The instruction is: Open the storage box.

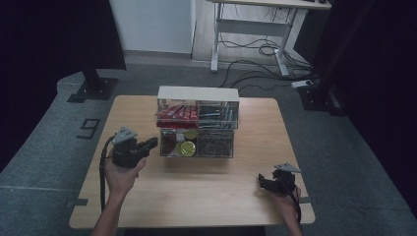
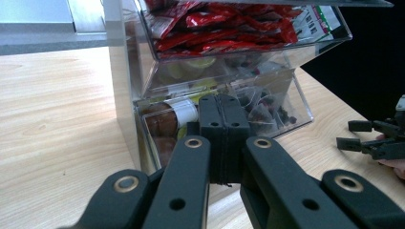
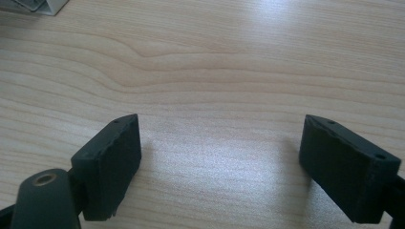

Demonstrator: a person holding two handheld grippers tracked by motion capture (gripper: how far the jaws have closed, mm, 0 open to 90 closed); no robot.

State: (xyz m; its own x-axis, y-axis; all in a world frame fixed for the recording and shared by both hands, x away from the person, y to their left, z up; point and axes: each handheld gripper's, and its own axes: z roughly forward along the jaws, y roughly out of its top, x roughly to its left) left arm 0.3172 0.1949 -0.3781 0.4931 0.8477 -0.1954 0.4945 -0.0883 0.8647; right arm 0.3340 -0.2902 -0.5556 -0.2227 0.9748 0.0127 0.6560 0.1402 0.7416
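Pressing its jaws together on nothing, the left gripper (image 1: 150, 144) pointed at the clear organizer's (image 1: 198, 122) lower drawer (image 2: 229, 112), likely to nudge it, while the right gripper (image 1: 264, 181) idled wide open above the table (image 1: 206, 187).

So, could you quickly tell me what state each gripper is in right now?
Left gripper: jaws closed, nothing between them.
Right gripper: jaws wide open, empty, over the table.

black grippers (image 1: 147, 145) | grey plates | brass-looking rivets | bare forearms, seemingly
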